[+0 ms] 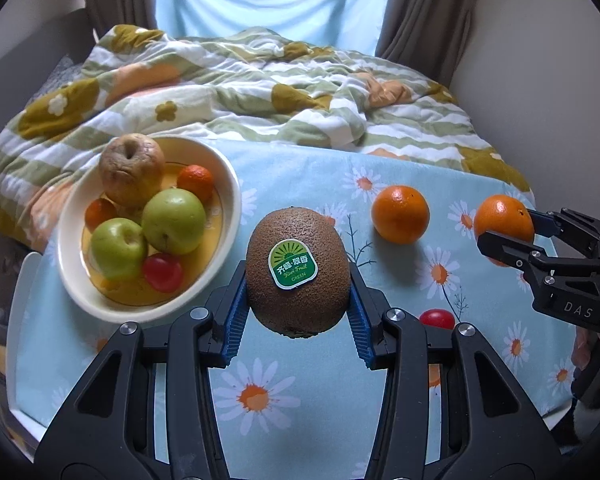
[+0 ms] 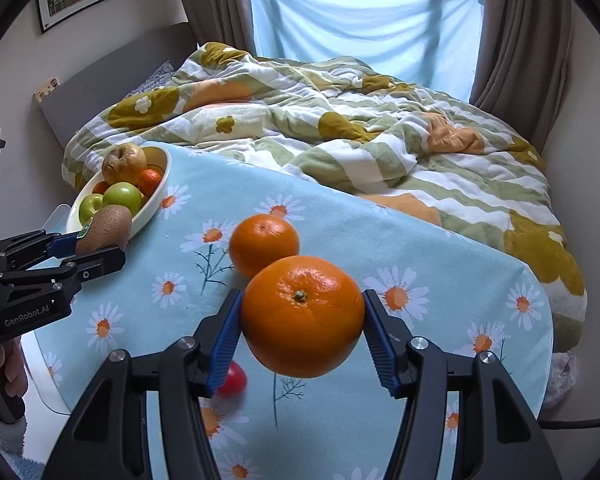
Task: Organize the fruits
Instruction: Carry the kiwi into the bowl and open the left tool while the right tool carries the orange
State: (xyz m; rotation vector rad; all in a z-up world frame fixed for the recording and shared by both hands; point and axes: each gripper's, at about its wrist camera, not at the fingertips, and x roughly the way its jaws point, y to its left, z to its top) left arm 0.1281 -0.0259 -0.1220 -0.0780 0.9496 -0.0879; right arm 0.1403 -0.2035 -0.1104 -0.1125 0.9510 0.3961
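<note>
Black jaws, ribbed blue pads (image 1: 236, 320)

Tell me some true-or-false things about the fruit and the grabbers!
1. The left gripper holds a kiwi. True.
2. The right gripper is empty. False: it is shut on an orange.
3. Two green apples lie in the bowl. True.
4. No orange is left on the tablecloth. False: one orange rests there.
5. The kiwi has a green sticker. True.
</note>
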